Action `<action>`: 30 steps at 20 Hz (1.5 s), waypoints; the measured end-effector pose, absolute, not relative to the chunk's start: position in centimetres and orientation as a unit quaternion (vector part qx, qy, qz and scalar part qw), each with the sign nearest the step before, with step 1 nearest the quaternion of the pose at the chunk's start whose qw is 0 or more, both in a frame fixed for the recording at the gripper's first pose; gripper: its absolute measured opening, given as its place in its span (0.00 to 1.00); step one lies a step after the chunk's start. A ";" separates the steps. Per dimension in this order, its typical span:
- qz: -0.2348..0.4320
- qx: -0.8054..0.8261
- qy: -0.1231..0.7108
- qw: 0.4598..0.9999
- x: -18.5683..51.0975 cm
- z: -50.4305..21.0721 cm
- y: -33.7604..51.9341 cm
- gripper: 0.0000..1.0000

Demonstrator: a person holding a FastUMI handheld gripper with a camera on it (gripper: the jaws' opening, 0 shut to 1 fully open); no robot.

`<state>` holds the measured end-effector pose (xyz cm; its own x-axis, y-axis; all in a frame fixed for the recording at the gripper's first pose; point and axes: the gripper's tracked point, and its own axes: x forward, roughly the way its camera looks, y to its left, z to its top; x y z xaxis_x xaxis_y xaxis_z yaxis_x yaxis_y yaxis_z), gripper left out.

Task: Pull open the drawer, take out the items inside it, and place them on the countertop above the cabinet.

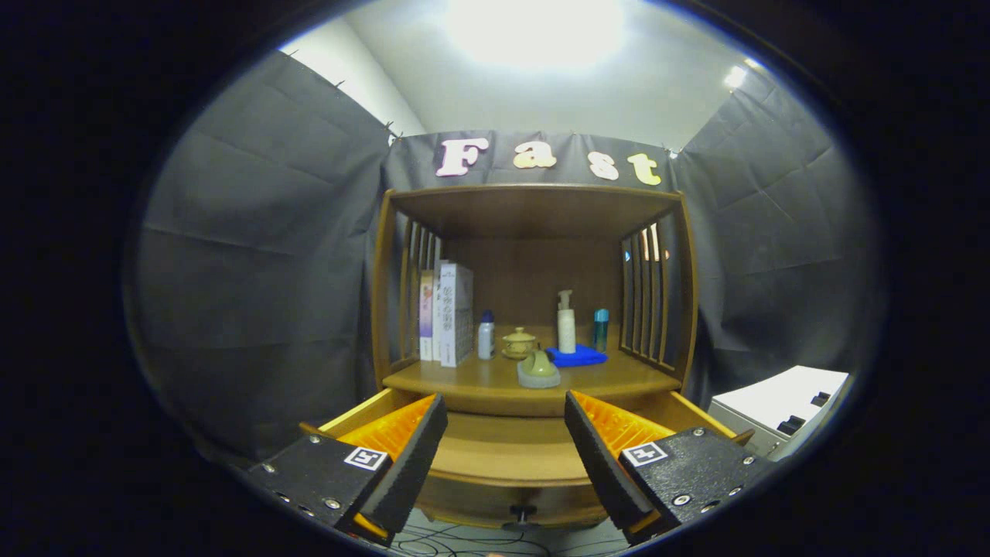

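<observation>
The wooden cabinet's drawer [506, 464] stands pulled out below the countertop [472, 383], its knob [524, 512] at the front. My gripper [504, 400] hovers open above the drawer, with nothing between its fingers [402, 456]. The stretch of drawer floor that shows between them is bare wood; the fingers hide both of its sides. A pale green rounded item [537, 370] sits on the countertop near its front edge, just beyond the fingertips.
Further back on the countertop stand books [452, 313], a white bottle with a blue cap [486, 335], a yellow lidded cup [519, 342], a blue cloth [576, 356], a pump bottle [566, 323] and a teal bottle [601, 328]. Slatted side panels [646, 298] flank it. A white box [781, 406] sits to the right.
</observation>
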<state>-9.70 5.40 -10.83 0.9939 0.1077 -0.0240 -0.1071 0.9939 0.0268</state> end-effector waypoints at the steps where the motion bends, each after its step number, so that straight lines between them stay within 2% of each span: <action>1: 0.050 0.006 0.016 0.999 -10.1 -11.5 5.1 0.95; 14: -0.005 0.042 0.104 0.994 -10.7 -21.2 1.8 0.95; 21: 0.016 0.031 0.122 0.992 -9.3 -23.3 4.5 0.95; 26: -0.011 0.003 0.134 0.991 -9.1 -25.1 3.8 0.95; 30: -0.007 -0.014 0.129 0.992 -8.3 -25.3 3.5 0.95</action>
<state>-8.27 3.49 -25.29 0.9666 -0.0168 -0.2557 0.0095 0.9995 -0.0295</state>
